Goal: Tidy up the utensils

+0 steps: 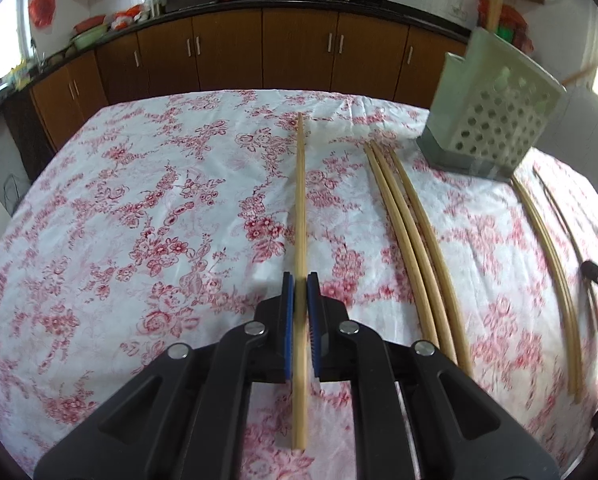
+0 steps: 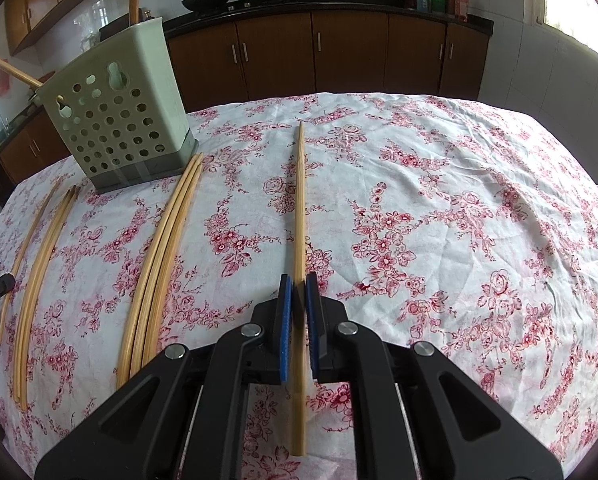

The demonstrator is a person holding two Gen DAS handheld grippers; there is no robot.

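My left gripper [image 1: 300, 280] is shut on a long wooden chopstick [image 1: 300, 200] that points forward over the floral tablecloth [image 1: 139, 220]. My right gripper [image 2: 298, 282] is shut on another wooden chopstick [image 2: 299, 208] in the same way. A pale green perforated utensil holder [image 1: 495, 120] stands at the far right in the left wrist view and at the far left in the right wrist view [image 2: 119, 128], with chopsticks sticking out of it. Three chopsticks [image 1: 415, 240] lie beside it on the cloth, also seen in the right wrist view [image 2: 159, 264].
More chopsticks [image 2: 39, 280] lie further left in the right wrist view, and at the right in the left wrist view [image 1: 555, 280]. Brown kitchen cabinets [image 1: 299, 48] and a black counter with woks stand behind the table.
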